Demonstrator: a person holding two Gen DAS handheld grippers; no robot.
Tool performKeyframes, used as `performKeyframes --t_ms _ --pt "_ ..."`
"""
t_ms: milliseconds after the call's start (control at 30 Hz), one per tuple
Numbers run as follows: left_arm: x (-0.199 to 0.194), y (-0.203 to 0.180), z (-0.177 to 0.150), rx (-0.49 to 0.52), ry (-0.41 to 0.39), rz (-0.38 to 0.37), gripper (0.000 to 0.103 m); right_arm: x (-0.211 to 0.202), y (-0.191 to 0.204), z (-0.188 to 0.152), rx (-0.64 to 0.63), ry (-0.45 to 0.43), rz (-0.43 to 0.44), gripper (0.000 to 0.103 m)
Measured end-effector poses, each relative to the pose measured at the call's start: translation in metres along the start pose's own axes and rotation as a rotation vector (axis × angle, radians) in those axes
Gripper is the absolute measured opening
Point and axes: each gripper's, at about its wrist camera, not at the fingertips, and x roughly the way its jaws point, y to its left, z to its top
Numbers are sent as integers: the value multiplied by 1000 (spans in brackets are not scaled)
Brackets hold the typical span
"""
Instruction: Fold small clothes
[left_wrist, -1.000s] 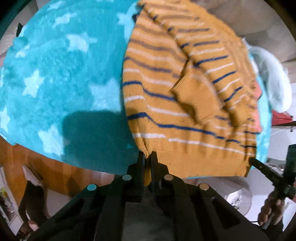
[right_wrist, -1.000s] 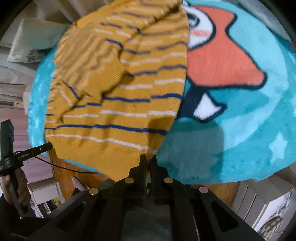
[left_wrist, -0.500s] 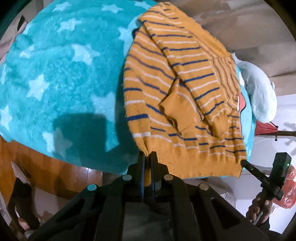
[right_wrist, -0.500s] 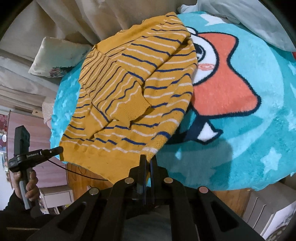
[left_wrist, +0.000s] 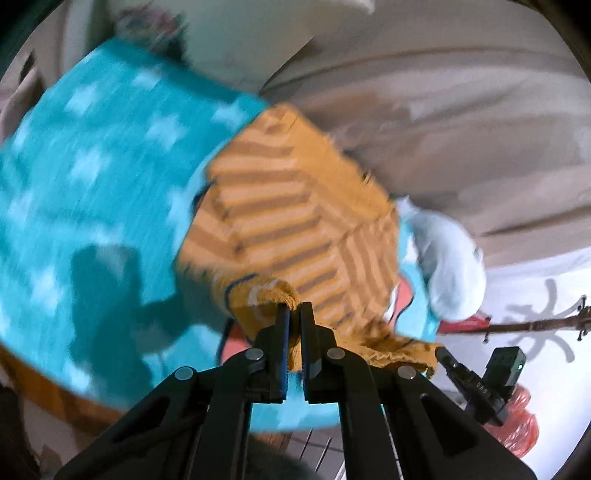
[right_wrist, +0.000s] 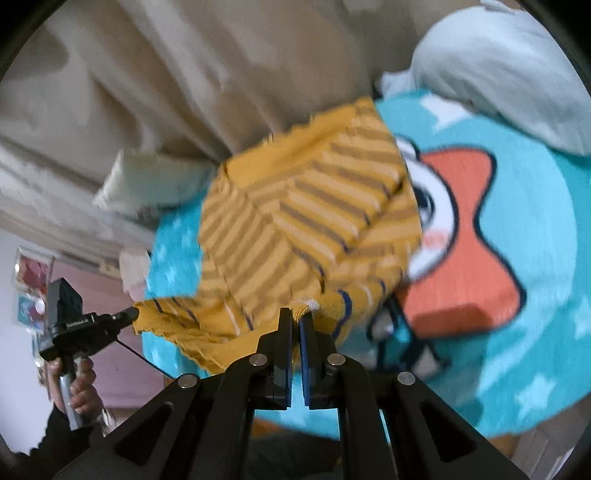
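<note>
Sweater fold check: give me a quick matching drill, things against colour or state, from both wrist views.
Things:
1. sweater
2. blanket
3. pillow
4. left claw

Colour or state:
a. teal with pale stars
b. shut on the hem
c. mustard with dark stripes
d. pale, at the blanket's far edge

Pairs: 1-c, 2-a, 3-d, 4-b

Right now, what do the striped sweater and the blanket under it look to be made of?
The sweater looks like a soft knit, likely cotton or acrylic yarn: matte mustard with woven-in stripes, ribbed hem, bunching limply where the left gripper and right gripper pinch it. The blanket looks like plush fleece: fuzzy turquoise pile with blurred-edged stars and a cartoon print. Motion blur hides finer texture.
</note>
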Motion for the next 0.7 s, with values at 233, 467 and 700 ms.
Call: performKeyframes --t_ms 233,467,700 --pt "46 -45 108 28 -18 -19 5 29 -3 103 23 -76 -37 4" --pt "134 -55 194 88 -16 81 5 101 -37 197 78 -55 -96 4" --pt "180 -69 230 162 -39 131 5 159 -59 247 102 -30 -177 4"
